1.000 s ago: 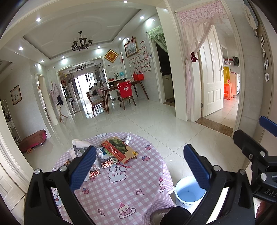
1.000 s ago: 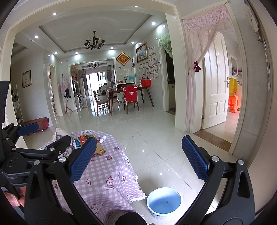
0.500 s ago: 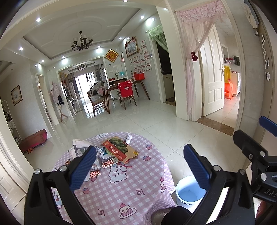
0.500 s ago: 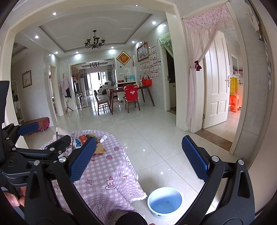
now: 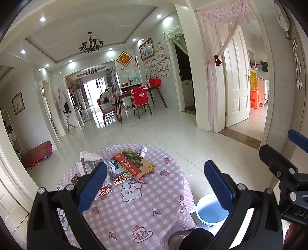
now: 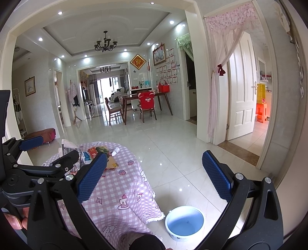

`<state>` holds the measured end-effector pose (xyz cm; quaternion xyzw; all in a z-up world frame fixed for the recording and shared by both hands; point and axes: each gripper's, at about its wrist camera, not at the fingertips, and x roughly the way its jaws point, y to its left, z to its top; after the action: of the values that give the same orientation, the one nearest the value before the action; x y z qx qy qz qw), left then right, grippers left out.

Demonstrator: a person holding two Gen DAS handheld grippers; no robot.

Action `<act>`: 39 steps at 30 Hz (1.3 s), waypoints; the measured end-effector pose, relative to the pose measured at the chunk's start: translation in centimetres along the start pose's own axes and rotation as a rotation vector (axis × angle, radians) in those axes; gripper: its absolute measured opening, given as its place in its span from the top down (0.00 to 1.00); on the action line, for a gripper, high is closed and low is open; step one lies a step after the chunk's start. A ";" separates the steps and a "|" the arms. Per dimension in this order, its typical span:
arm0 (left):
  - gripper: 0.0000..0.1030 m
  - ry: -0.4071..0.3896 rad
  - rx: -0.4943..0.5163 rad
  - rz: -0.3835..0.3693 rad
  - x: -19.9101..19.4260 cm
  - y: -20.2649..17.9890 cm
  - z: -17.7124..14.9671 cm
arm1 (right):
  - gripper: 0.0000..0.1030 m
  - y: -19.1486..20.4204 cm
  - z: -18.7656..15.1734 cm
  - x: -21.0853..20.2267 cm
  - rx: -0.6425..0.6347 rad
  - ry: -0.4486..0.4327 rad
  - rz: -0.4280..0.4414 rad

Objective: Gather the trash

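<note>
Both views are bright and evenly lit. Recessed ceiling spots (image 5: 158, 16) glow at 12 o'clock, and daylight pours in from the far balcony window (image 6: 105, 84) near centre, blown out white. The glossy floor tiles (image 5: 154, 130) throw back soft reflections and small glare dots. Heavy fisheye bend: door frames (image 6: 200, 77) curve at 3 o'clock, and black vignette eats the corners. Focus is sharp throughout, with no motion blur. An orange glow spills from the room (image 5: 256, 100) at 3 o'clock.
</note>
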<state>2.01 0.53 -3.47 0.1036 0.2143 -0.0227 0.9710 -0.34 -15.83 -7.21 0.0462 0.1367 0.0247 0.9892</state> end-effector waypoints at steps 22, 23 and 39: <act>0.04 0.082 -0.032 0.020 4.4 3.0 -0.5 | 0.06 2.0 1.5 3.3 -0.026 0.084 0.032; 0.04 0.087 -0.034 0.025 4.8 3.3 -0.6 | 0.06 2.4 1.6 3.7 -0.033 0.091 0.035; 0.04 0.158 -0.080 0.051 10.5 10.3 -3.2 | 0.06 8.7 0.7 10.1 -0.094 0.185 0.113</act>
<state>11.07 11.30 -8.77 0.0719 0.2880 0.0190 0.9547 9.27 -6.57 -8.41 0.0049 0.2233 0.0910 0.9705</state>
